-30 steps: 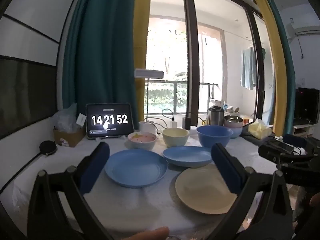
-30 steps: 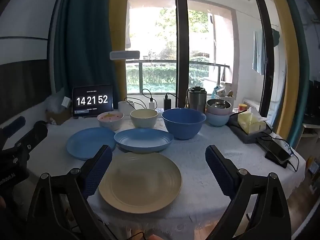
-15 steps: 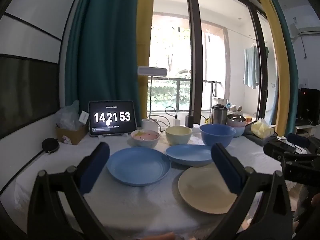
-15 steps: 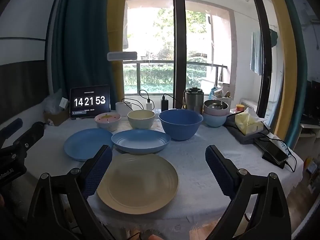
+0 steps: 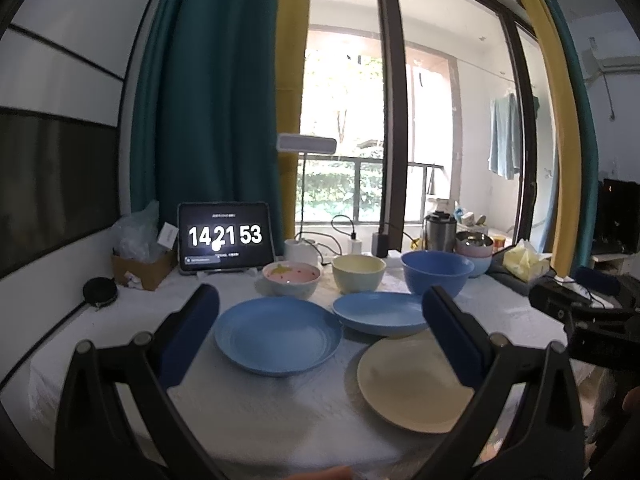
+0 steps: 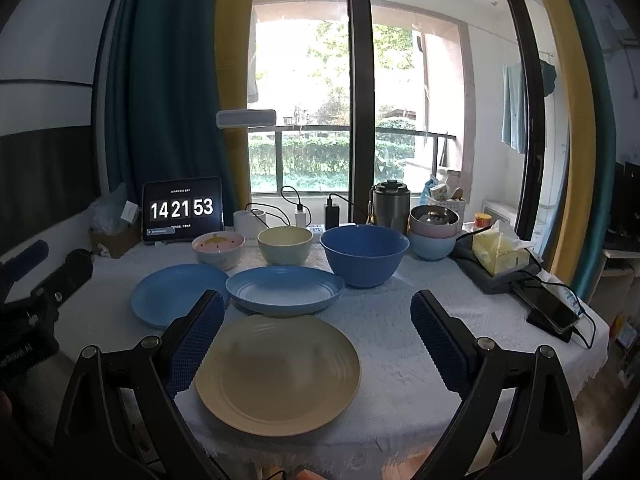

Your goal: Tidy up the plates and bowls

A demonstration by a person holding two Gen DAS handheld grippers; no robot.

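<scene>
On the white-clothed table lie a beige plate (image 6: pixel 278 372), a deep blue plate (image 6: pixel 285 289) and a flat blue plate (image 6: pixel 176 294). Behind them stand a pink bowl (image 6: pixel 218 249), a cream bowl (image 6: pixel 285 245) and a large blue bowl (image 6: pixel 364 254). In the left wrist view the flat blue plate (image 5: pixel 278 334) is centred, with the beige plate (image 5: pixel 412 384) to its right. My left gripper (image 5: pixel 320 308) is open and empty above the table's near edge. My right gripper (image 6: pixel 316 312) is open and empty, held over the beige plate.
A tablet clock (image 6: pixel 182 210), chargers and cables, a steel kettle (image 6: pixel 390 204), stacked small bowls (image 6: pixel 433 232), a tissue pack (image 6: pixel 500 252) and a phone (image 6: pixel 550 312) line the back and right. A cardboard box (image 5: pixel 140 268) and a black disc (image 5: pixel 100 290) sit at the left.
Both grippers have drawn back and risen slightly, so the dishes sit a little lower in both views. Nothing on the table moved.
</scene>
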